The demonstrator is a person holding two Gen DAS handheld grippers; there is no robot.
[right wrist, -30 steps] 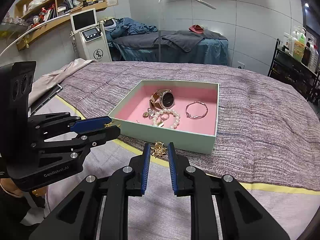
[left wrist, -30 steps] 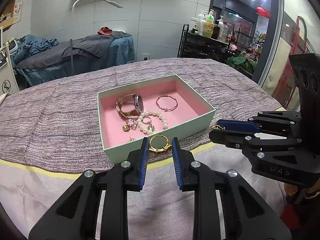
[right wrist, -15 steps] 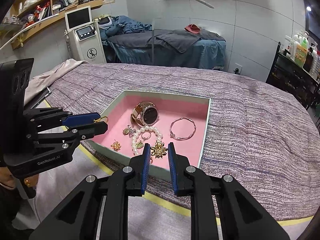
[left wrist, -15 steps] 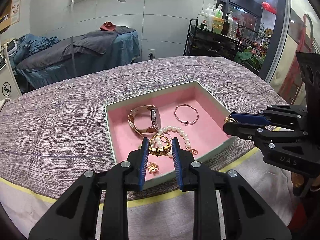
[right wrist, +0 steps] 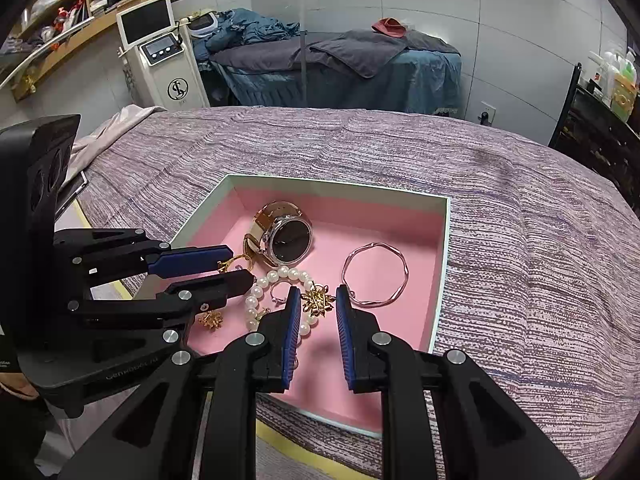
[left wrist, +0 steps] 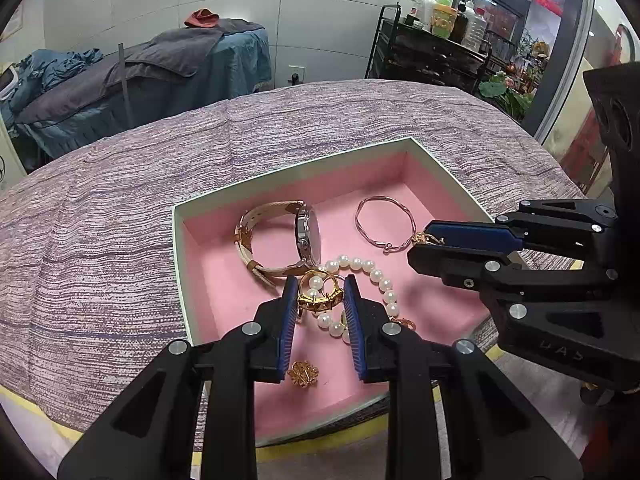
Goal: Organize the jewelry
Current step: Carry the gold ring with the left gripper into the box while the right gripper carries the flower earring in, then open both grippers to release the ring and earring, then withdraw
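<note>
A pale green box (left wrist: 280,178) with pink lining lies on the purple cover. In it are a watch (left wrist: 308,236), a thin bangle (left wrist: 384,224), a pearl bracelet (left wrist: 380,280) and a small gold earring (left wrist: 303,373). My left gripper (left wrist: 320,284) hangs over the box's near part, shut on a gold ring (left wrist: 320,296). My right gripper (right wrist: 318,294) hovers over the pearl bracelet (right wrist: 256,292), shut on a gold flower-shaped piece (right wrist: 318,302). Each gripper shows in the other's view: the right gripper (left wrist: 420,242) above the bangle's edge, the left gripper (right wrist: 240,266) beside the watch (right wrist: 290,238).
The box (right wrist: 340,182) sits near the front of a bed with a purple striped cover (left wrist: 120,240); a yellow band (left wrist: 60,420) marks that edge. Behind stand a massage bed (right wrist: 340,64), a white machine (right wrist: 164,60) and a black trolley with bottles (left wrist: 436,40).
Both grippers have come forward and slightly down, from in front of the box to over its pink floor. Each still holds its gold piece.
</note>
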